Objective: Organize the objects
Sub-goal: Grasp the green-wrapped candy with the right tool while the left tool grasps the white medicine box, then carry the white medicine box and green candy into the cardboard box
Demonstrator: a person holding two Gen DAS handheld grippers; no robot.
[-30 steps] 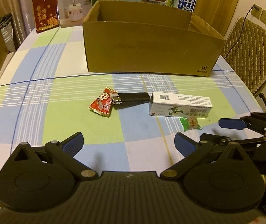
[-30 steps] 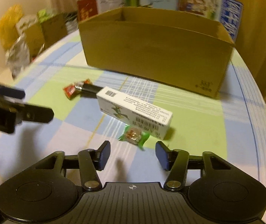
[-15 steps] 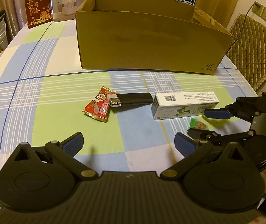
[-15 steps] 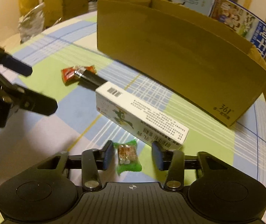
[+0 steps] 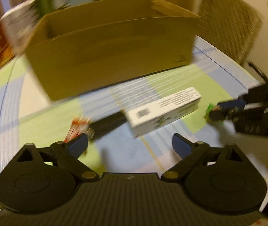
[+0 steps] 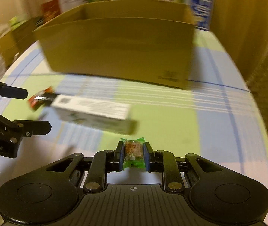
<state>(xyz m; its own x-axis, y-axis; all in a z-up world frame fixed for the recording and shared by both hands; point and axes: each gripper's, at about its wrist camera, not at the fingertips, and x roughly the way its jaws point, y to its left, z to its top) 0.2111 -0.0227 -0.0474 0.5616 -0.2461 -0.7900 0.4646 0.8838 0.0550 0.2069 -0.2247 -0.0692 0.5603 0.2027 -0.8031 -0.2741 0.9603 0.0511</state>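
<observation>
Candy in a green wrapper (image 6: 133,153) sits clamped between the jaws of the right gripper (image 6: 133,155), just in front of the white carton (image 6: 94,114) and, as far as the view shows, lifted slightly off the desk (image 6: 218,124). In the left wrist view the same candy (image 5: 210,109) shows as a green blur at the tips of the right gripper (image 5: 228,111), to the right of the white carton (image 5: 164,115). The left gripper (image 5: 130,146) hangs with its jaws spread wide and nothing between them, on the near side of the carton. A dark stick-shaped item (image 5: 107,125) lies touching the carton's left end, and a red snack packet (image 5: 77,130) lies at the far left of that stick. Behind the carton stands the open cardboard box (image 5: 113,56) on the checked desk (image 5: 45,124). Both views are smeared by motion, so the packet's print cannot be read.
</observation>
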